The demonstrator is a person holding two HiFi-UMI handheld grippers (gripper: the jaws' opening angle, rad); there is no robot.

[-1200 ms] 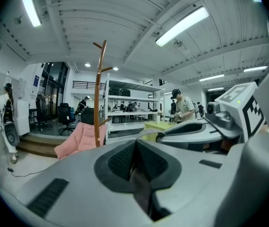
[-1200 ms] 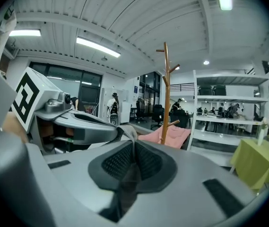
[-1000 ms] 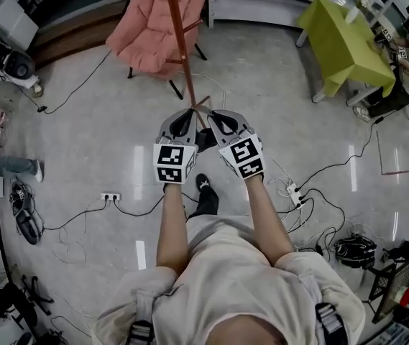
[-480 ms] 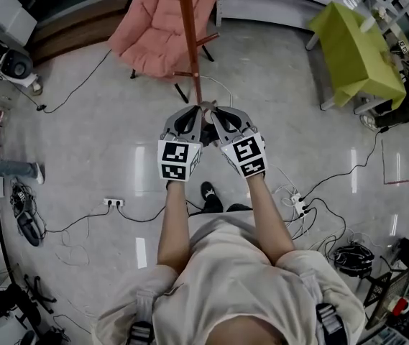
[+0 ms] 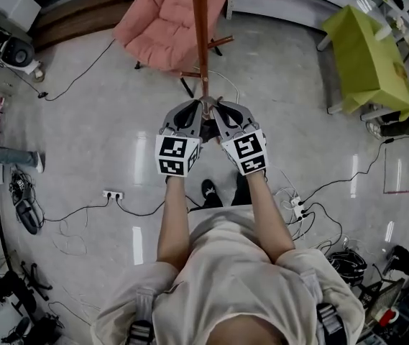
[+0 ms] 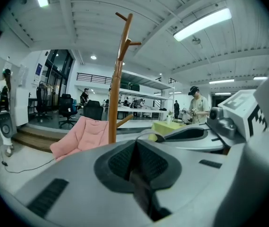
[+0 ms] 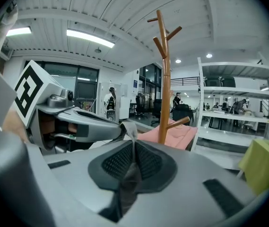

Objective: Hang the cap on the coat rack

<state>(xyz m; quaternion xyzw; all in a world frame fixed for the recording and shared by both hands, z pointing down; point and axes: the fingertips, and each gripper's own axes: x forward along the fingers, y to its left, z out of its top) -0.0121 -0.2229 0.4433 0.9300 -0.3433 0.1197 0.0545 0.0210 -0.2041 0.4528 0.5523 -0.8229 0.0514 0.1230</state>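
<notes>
Cap (image 7: 130,134) edge in jaws, beside rack (image 7: 162,79)

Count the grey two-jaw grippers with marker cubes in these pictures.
2. The grey left gripper and grey right gripper are held with tips close together before the brown wooden coat rack, each shut on thin grey fabric, seemingly the cap. None seems hidden.

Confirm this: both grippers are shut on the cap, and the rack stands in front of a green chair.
The chair is pink, not green; the head view shows it. The rest holds: the left gripper and right gripper are shut on the cap, and the rack stands in front of that chair.
</notes>
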